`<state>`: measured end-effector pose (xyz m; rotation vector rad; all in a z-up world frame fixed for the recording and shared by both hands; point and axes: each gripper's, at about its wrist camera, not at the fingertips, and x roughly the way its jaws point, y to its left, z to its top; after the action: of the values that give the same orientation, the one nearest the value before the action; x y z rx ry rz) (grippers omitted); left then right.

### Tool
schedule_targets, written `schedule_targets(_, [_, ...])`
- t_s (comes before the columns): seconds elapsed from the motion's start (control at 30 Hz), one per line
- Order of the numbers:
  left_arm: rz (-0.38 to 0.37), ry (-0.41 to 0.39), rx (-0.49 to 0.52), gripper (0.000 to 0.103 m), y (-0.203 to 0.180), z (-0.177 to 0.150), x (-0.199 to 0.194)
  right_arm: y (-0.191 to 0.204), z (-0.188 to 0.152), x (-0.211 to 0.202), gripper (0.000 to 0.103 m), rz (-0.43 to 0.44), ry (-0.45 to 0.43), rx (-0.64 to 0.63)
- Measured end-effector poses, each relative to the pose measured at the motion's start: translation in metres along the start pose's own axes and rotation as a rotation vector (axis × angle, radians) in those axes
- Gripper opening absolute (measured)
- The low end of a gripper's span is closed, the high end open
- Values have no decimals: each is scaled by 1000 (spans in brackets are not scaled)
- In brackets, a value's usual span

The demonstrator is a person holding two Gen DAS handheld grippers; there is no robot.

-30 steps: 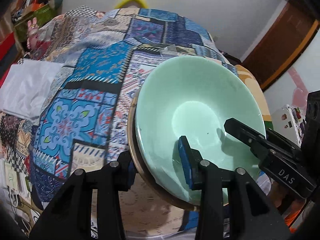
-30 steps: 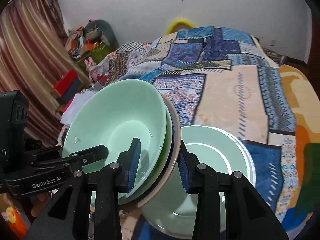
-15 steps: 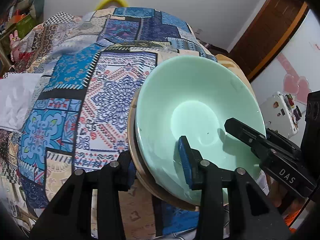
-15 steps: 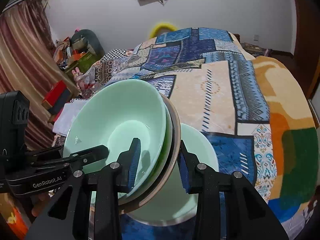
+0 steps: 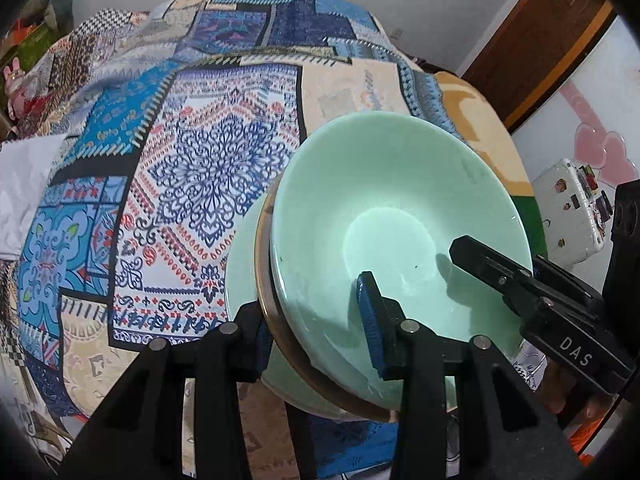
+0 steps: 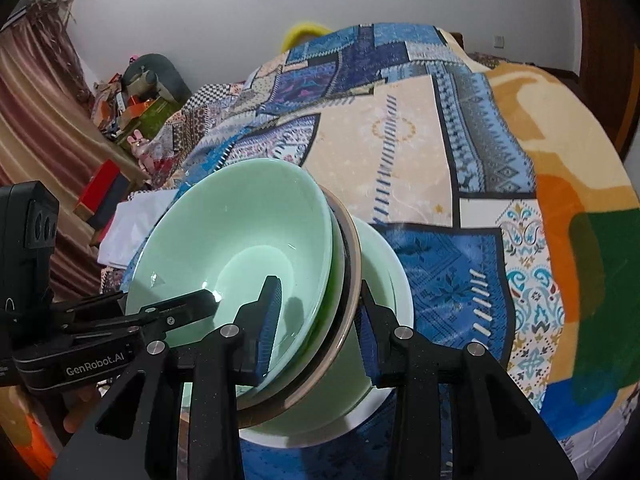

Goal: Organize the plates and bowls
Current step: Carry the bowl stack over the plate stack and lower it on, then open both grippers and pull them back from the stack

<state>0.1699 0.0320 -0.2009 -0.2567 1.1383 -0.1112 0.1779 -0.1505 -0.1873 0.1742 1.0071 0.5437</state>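
Under stack (image 6: 256,264) — plate (image 6: 384,280) (nearer).

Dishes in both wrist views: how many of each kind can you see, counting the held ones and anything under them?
Green bowls, nested and held: 2
Brown-rimmed plate, right under the bowls: 1
Green dish with white rim, below the held ones: 1
Total: 4

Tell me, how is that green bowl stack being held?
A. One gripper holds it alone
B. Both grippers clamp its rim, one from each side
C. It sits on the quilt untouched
B: the left gripper and the right gripper each pinch the rim of the bowl stack, lifted and tilted above the quilt.
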Motion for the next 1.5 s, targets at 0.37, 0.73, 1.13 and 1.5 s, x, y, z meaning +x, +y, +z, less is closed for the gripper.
schedule_targets(0.37, [22,-10,24,38,0,-7,7,-1,-10,6,35,8,7,-18])
schedule_targets(0.73, [58,-86,-20,56,5,-12,-25,0,-11,-34,52,-38,-72,-29])
schedule_targets(1.13, [30,-380,82,63,-39,-28,-143,45,-8,-127,62,-58,-316,-175])
schedule_targets(1.5, [72,-656,147,69,-68,-60,-228,77,-14,-196,78,-50,-554,-251])
